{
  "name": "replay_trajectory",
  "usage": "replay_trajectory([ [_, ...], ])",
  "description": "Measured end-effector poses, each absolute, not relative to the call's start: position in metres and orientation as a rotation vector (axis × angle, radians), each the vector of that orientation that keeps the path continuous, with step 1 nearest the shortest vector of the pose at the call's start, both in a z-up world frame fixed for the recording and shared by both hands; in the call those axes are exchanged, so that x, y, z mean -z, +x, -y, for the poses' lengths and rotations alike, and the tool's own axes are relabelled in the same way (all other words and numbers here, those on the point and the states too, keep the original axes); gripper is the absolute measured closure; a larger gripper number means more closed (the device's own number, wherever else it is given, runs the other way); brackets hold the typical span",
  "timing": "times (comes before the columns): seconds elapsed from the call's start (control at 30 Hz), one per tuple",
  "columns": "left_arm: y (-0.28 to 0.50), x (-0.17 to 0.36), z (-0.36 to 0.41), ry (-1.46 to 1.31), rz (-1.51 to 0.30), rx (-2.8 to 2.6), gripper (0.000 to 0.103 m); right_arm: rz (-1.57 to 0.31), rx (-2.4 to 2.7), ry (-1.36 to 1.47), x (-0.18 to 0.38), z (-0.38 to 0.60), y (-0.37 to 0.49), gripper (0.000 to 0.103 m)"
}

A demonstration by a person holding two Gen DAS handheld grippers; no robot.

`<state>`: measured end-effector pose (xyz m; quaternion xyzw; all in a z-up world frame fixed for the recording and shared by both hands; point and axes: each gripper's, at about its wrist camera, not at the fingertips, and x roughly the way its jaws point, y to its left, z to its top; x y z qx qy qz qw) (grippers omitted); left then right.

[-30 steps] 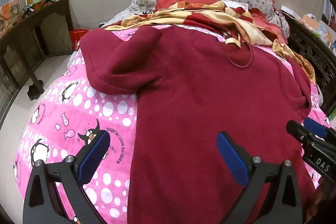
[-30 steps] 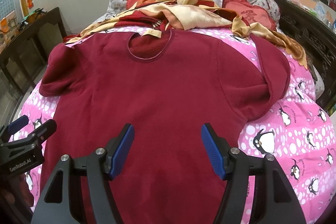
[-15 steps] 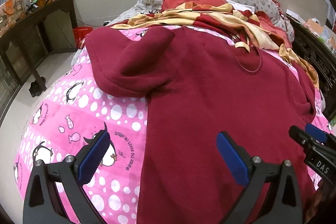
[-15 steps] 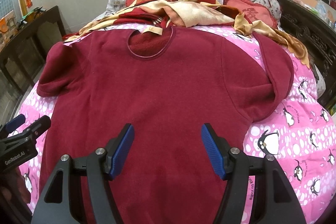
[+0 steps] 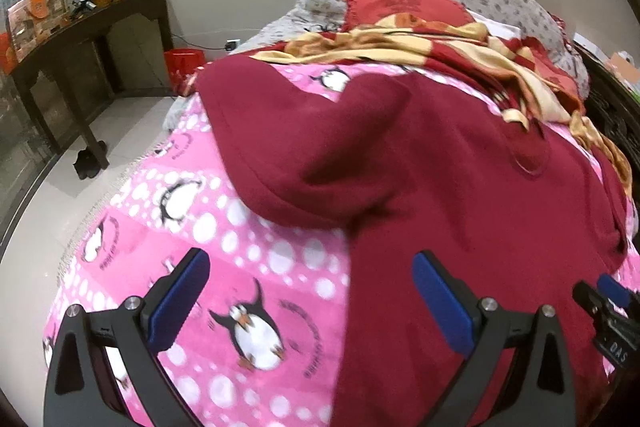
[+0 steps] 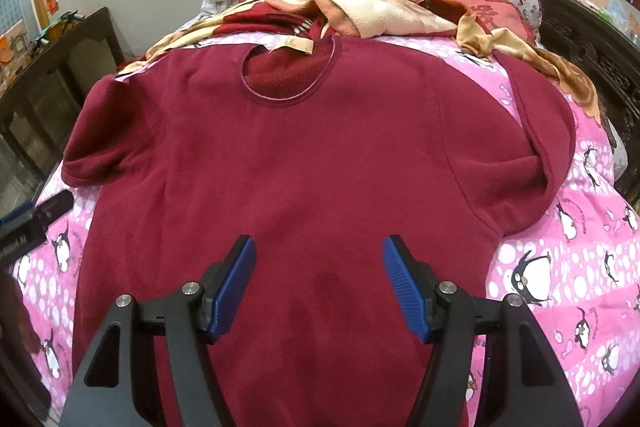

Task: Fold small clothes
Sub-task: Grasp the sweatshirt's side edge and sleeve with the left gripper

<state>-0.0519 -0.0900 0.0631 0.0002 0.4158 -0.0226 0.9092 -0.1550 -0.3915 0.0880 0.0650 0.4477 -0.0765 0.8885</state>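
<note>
Now the left gripper [image 5: 310,297], jaws wide apart and holding nothing, sits further out to the left than a second ago, straddling the side edge of the maroon top [image 5: 460,187] with one finger over the pink penguin blanket [image 5: 248,311]. The right gripper [image 6: 318,285], equally open and empty, has hardly moved and hovers over the lower middle of the garment. The top lies flat and face up on the blanket, its left sleeve [image 5: 304,147] doubled back, so I judge the left hand is heading for that sleeve; folding has not begun.
</note>
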Motion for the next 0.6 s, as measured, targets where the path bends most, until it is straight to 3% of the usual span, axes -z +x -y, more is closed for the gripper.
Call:
replay_trajectory([
  [0.37,0.029,-0.067,0.024,-0.148,-0.864,-0.043,0.000,-0.960,0.136,0.133,-0.078,0.389,-0.144,0.032],
  [0.6,0.104,-0.049,-0.014,-0.306,-0.904,-0.069,0.012,-0.985,0.119,0.153,-0.072,0.392,-0.141,0.032],
])
